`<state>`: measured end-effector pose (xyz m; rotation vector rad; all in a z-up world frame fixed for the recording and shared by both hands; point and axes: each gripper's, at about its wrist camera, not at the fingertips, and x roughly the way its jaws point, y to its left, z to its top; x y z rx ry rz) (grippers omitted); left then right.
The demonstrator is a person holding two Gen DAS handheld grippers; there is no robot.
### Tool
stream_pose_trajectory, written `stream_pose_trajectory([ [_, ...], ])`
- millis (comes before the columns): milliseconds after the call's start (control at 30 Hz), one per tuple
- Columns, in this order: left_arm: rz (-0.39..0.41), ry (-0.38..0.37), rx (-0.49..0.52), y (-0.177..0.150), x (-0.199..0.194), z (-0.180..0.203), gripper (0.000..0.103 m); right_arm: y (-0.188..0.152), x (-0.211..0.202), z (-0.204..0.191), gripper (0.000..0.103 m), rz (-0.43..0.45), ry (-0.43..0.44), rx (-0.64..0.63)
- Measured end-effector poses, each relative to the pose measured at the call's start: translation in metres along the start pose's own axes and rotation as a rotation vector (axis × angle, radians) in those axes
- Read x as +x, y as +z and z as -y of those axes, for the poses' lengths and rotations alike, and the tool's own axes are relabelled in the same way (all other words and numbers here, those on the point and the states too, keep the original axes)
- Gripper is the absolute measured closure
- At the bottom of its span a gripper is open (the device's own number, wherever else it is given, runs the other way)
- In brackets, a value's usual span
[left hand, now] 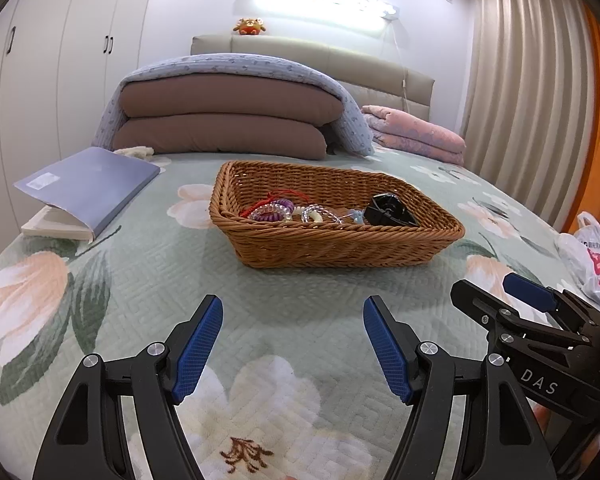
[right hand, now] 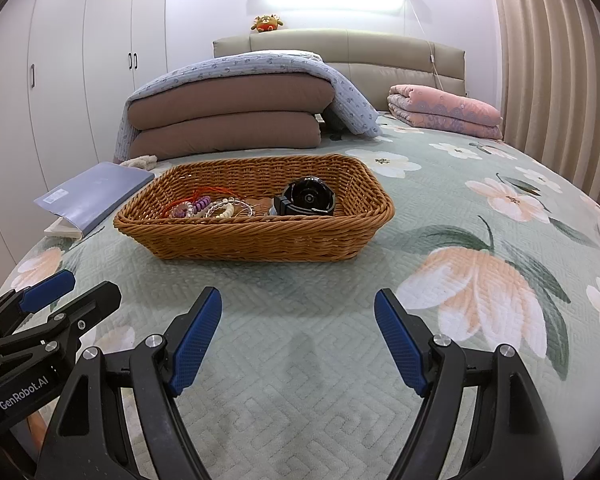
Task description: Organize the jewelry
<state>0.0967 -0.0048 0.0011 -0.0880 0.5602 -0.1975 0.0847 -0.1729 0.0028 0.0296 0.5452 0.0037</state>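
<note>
The shallow brown woven wicker basket (right hand: 256, 236) stood on the green quilted bedspread with peach flowers (right hand: 308, 360), and all the jewelry I could see lay inside it: a black round wristwatch (right hand: 308, 199) toward the right end, and at the left a small heap of clear bead bracelets (right hand: 224, 209), a purple spiral hair tie (right hand: 202, 203) and a red cord (right hand: 204, 193). No piece lay on the bedspread. The left gripper (left hand: 293, 344) and the right gripper (right hand: 298, 340) both hovered near the basket with their jaws spread wide, holding nothing. Such a scene would fit pieces already collected, or pieces waiting to be sorted out. For any pick, I think the bracelets were tangled, so one should pinch a single strand and lift slowly
</note>
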Motion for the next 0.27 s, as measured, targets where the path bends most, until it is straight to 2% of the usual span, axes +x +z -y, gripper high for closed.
stream_pose_trajectory([
  [267, 0.029, 0.022, -0.017, 0.0010, -0.0032, -0.0040, 0.029, 0.0001, 0.0002, -0.0001, 0.022, 0.000, 0.000, 0.000],
])
